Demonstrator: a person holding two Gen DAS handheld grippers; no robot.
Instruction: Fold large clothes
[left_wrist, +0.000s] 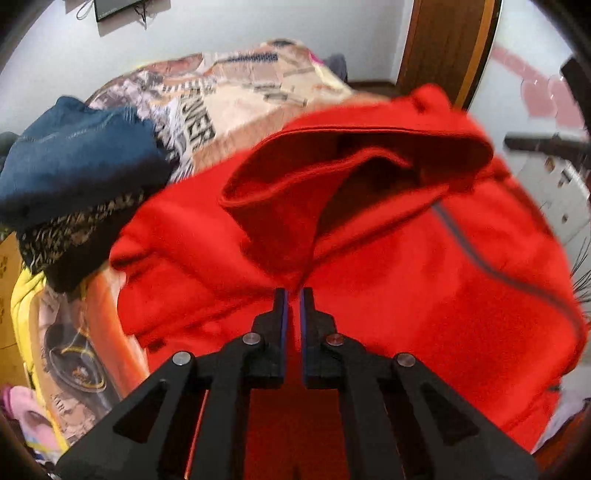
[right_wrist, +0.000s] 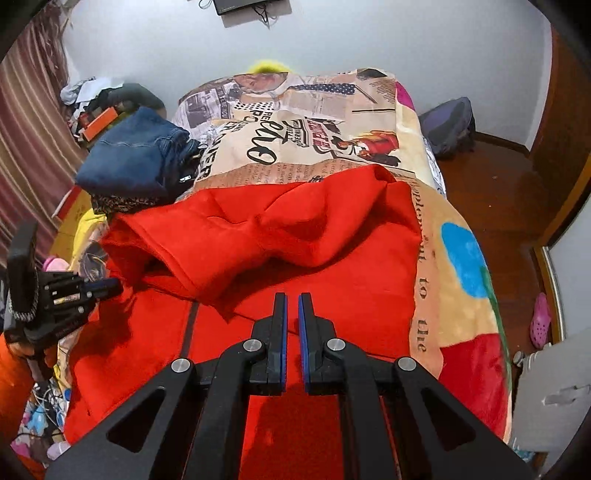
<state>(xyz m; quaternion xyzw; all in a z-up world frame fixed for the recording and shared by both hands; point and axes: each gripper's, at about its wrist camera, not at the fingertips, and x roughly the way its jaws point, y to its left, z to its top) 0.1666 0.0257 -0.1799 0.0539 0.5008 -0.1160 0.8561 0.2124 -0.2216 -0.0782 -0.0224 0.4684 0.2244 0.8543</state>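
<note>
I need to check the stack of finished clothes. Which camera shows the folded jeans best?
The right wrist view: the folded jeans sit sharp and whole on the bed's left edge, beyond the red hoodie. The left wrist view shows them blurred at its left edge.
</note>
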